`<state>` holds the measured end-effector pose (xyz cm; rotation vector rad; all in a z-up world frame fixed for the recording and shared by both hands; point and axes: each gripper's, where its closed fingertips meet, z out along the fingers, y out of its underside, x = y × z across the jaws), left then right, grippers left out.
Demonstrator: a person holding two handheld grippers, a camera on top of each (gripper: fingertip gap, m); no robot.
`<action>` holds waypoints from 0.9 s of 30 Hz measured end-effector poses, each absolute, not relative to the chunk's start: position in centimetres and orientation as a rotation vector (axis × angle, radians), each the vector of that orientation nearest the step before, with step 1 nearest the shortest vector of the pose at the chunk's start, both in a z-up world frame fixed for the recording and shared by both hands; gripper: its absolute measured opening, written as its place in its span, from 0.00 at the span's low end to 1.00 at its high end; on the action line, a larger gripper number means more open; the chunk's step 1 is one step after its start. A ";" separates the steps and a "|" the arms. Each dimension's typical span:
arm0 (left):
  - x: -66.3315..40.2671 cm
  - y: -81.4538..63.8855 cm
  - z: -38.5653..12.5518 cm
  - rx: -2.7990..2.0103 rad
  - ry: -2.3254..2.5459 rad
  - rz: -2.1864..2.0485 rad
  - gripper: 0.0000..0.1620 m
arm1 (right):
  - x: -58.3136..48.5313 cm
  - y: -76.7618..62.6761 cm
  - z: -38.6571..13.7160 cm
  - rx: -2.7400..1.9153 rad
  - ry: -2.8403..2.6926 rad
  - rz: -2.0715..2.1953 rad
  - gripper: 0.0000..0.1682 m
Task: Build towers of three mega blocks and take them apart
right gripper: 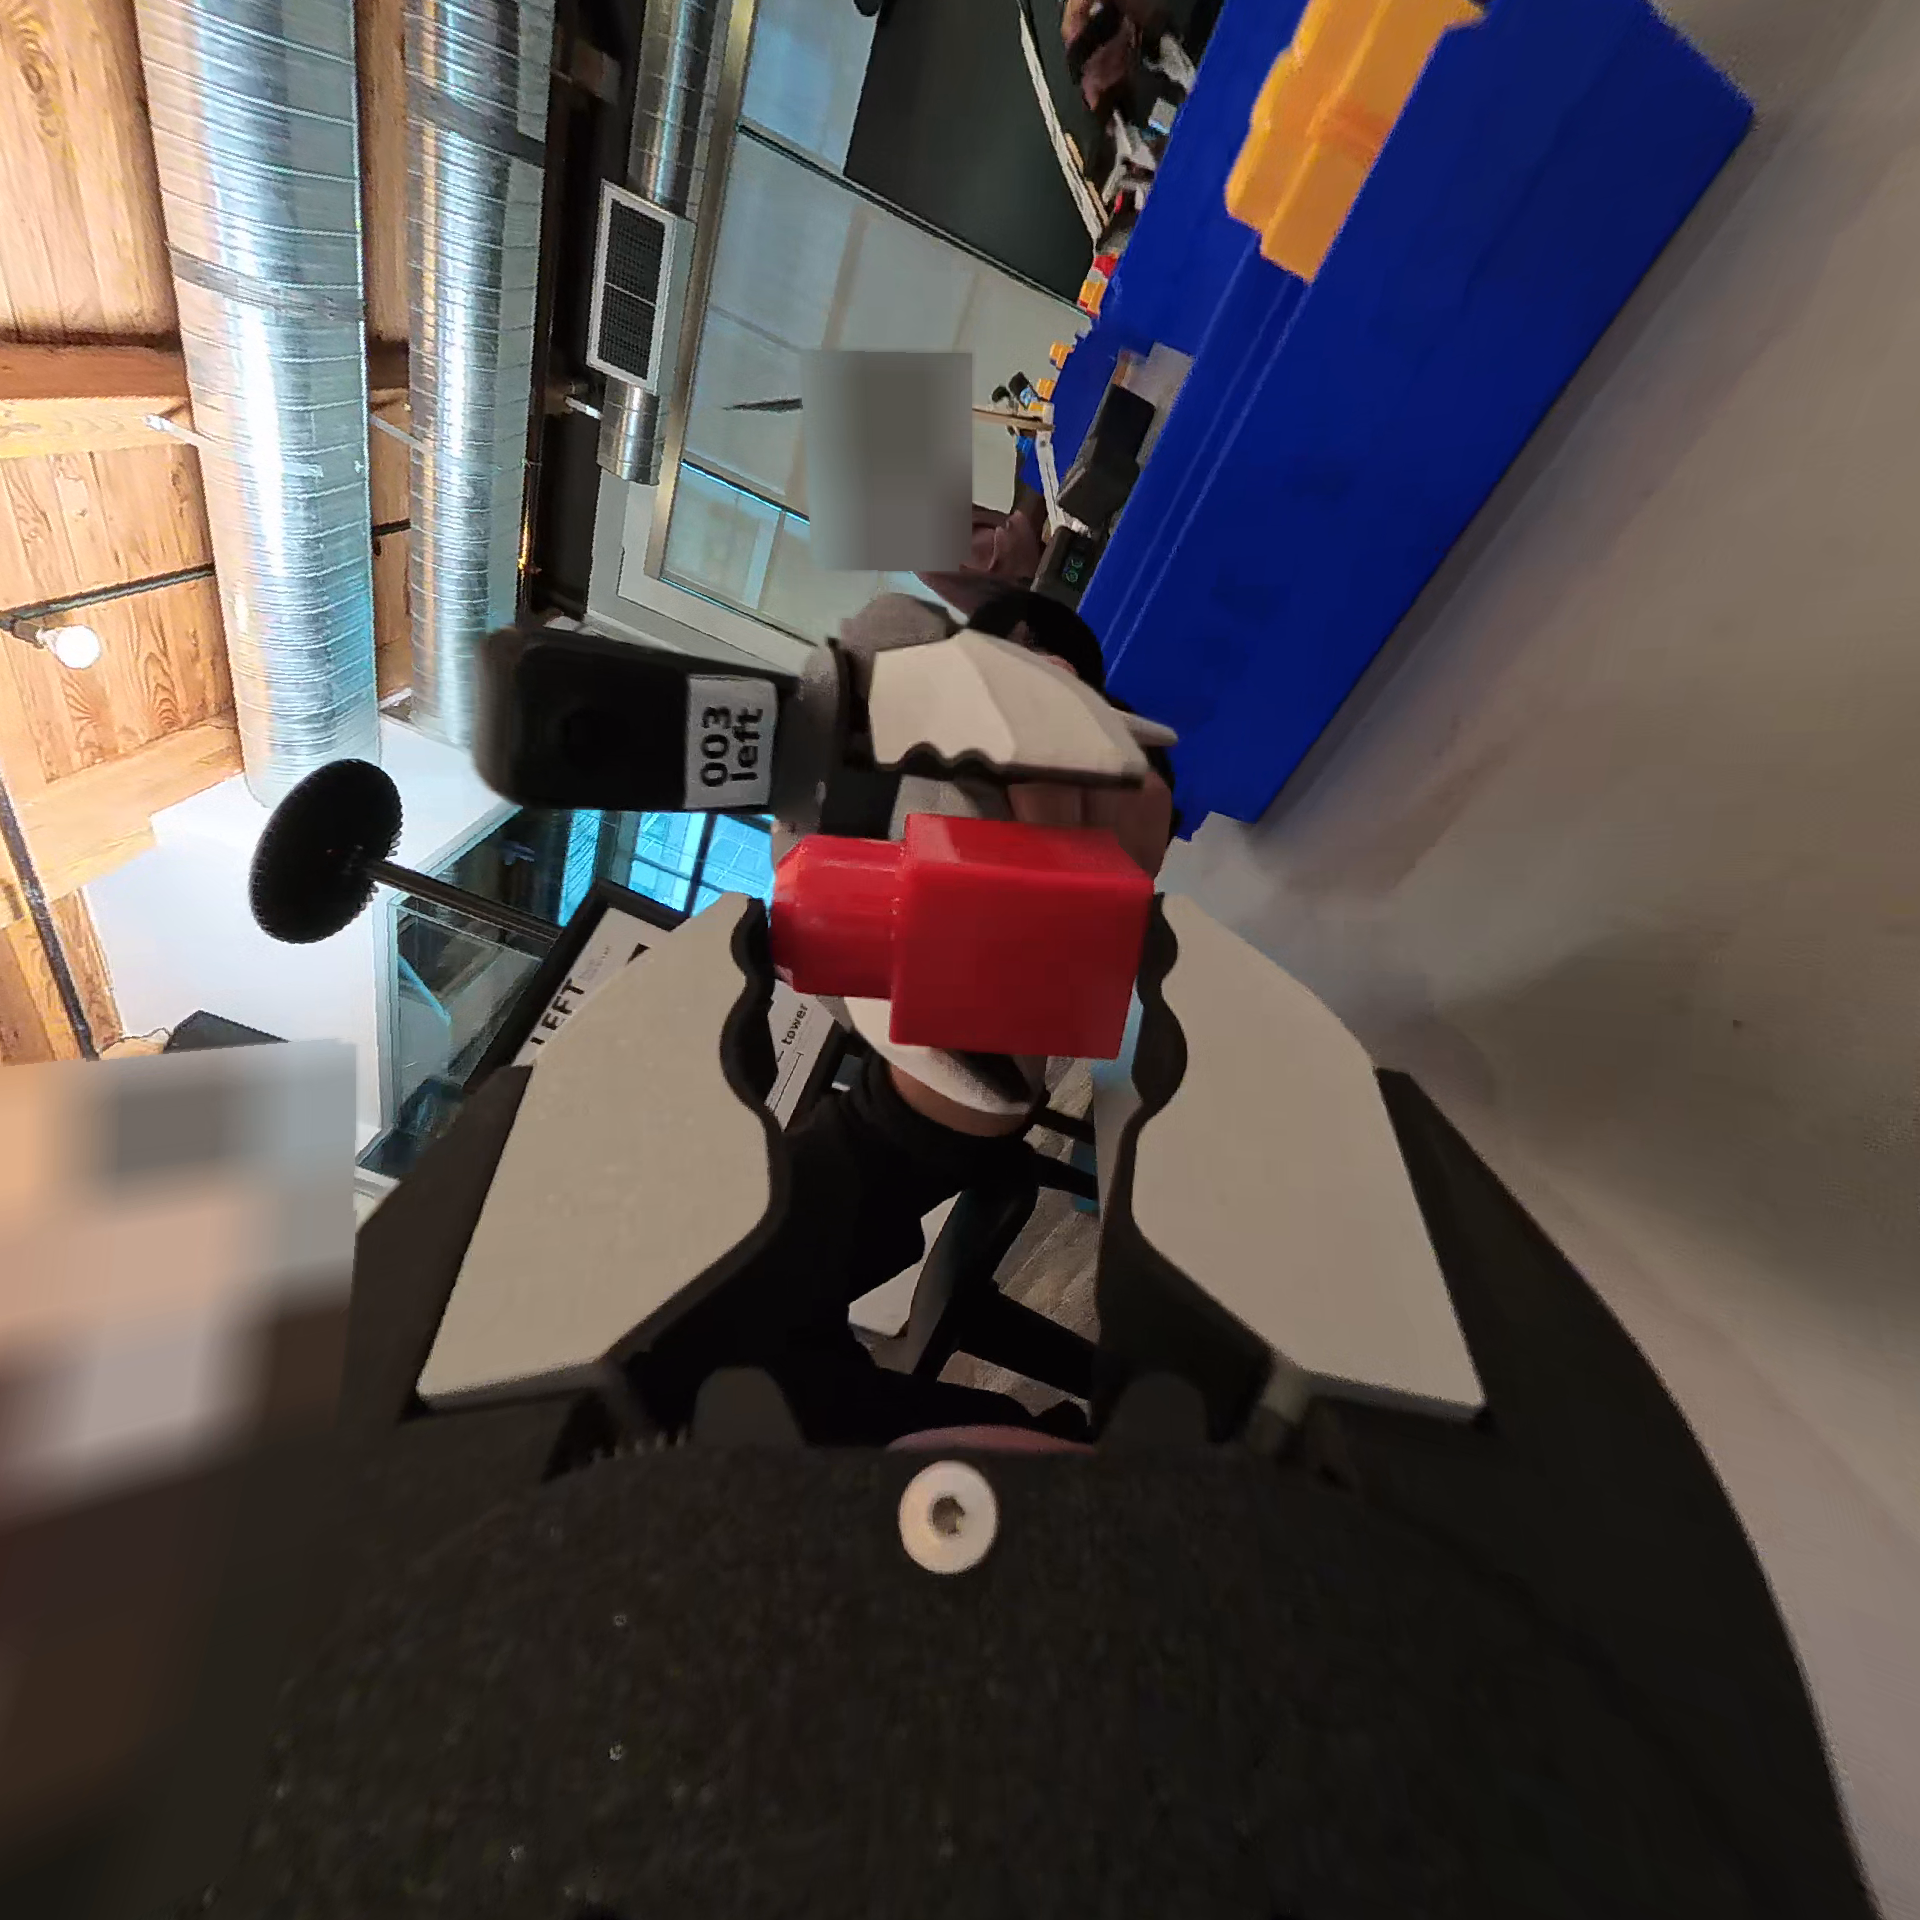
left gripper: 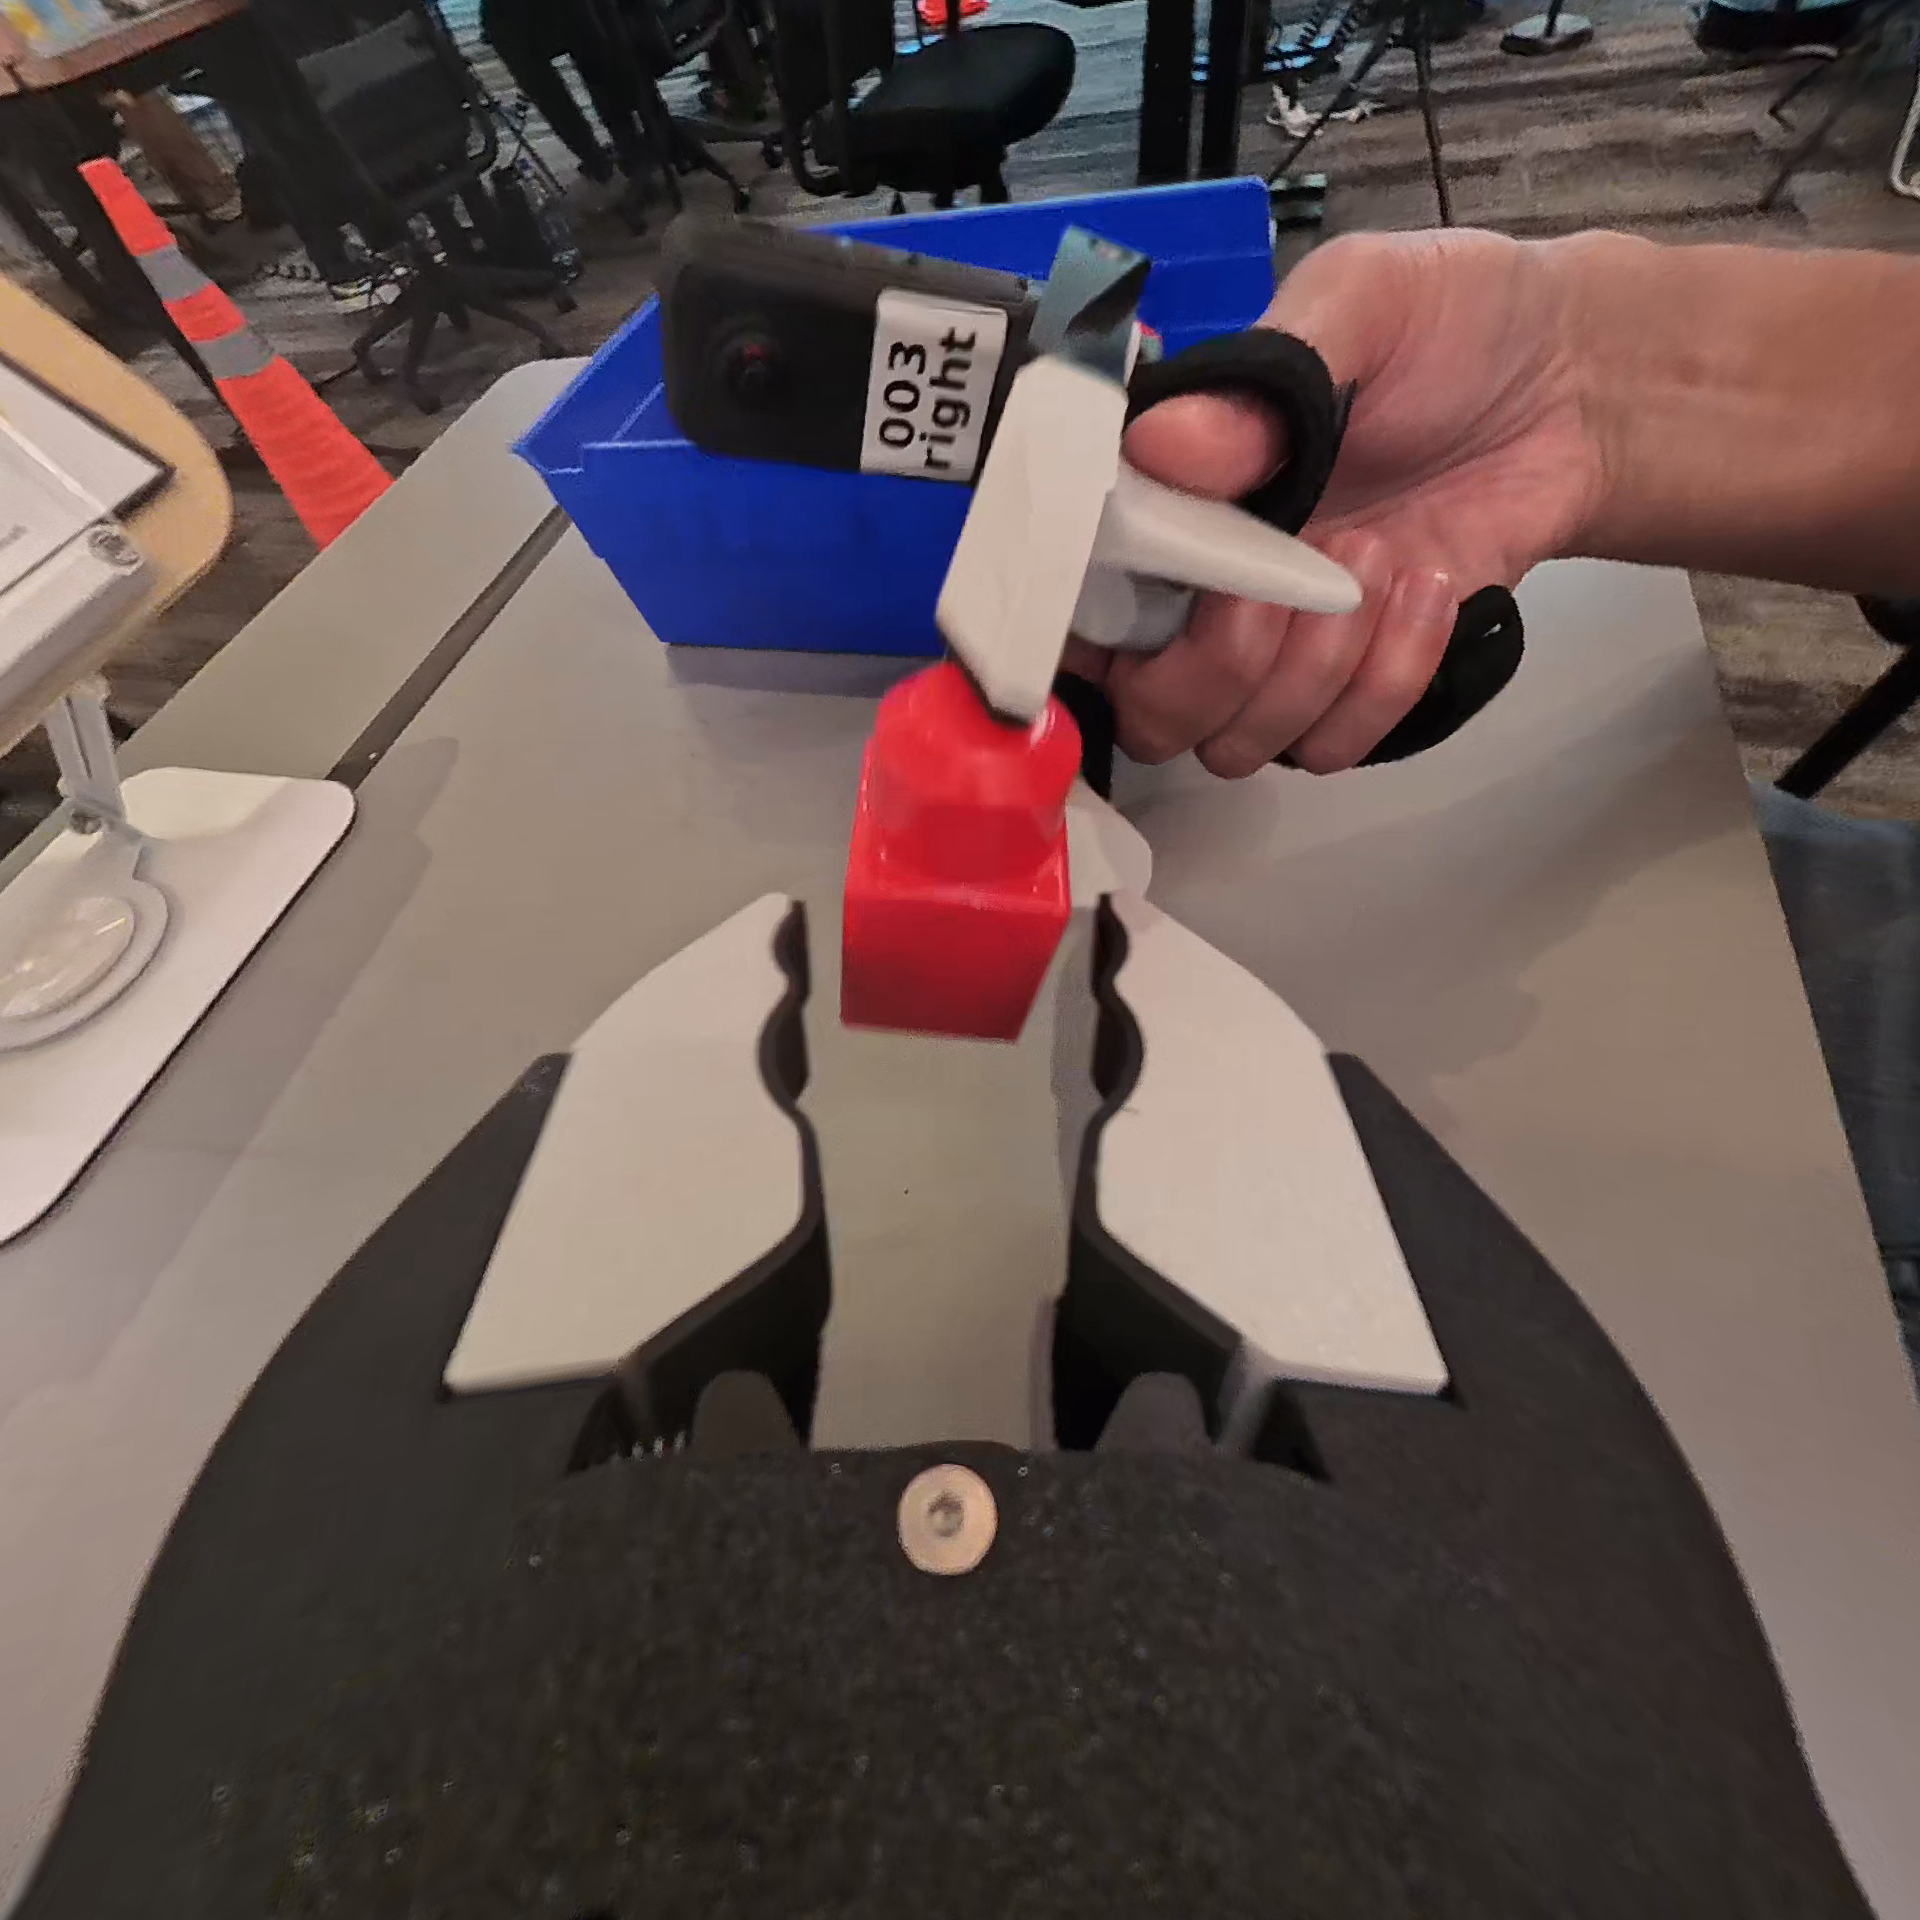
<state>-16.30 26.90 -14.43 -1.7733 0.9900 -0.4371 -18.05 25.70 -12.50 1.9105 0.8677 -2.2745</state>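
The left claw [left gripper: 940, 935] is open wide and holds nothing. Just past its fingertips, between them, is a red block [left gripper: 951, 914]. The block hangs above the grey tabletop [left gripper: 540, 831], a bit tilted, not touching the left claw. The right claw [right gripper: 951, 935] grips the red block [right gripper: 997, 935], one finger on its round top and one on its bottom. Behind the claws sits a blue bin [left gripper: 769, 540] with a yellow block [right gripper: 1320, 156] inside.
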 end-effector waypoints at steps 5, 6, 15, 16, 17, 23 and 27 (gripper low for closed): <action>-17.7 25.2 -13.5 -1.813 0.684 -0.545 0.41 | -14.6 28.2 -7.6 2.021 1.069 -2.387 0.40; -18.0 24.7 -13.9 -1.826 0.603 -0.581 0.41 | -13.4 29.1 -6.2 2.055 1.116 -2.422 0.40; -17.8 23.5 -16.8 -1.888 0.467 -0.689 0.37 | 4.3 46.4 -5.3 3.608 1.255 -1.550 0.40; -17.7 23.6 -17.3 -1.904 0.478 -0.681 0.37 | 6.0 48.0 -6.7 3.736 1.264 -1.260 0.40; -17.6 23.6 -17.8 -1.923 0.490 -0.669 0.37 | 7.4 49.3 -8.5 3.809 1.281 -0.948 0.40; -16.8 23.4 -18.1 -1.932 0.514 -0.682 0.36 | 8.6 52.3 -17.8 3.685 1.307 -0.199 0.40; -17.1 23.3 -18.0 -1.935 0.517 -0.673 0.36 | 8.5 53.1 -20.6 3.611 1.368 0.077 0.41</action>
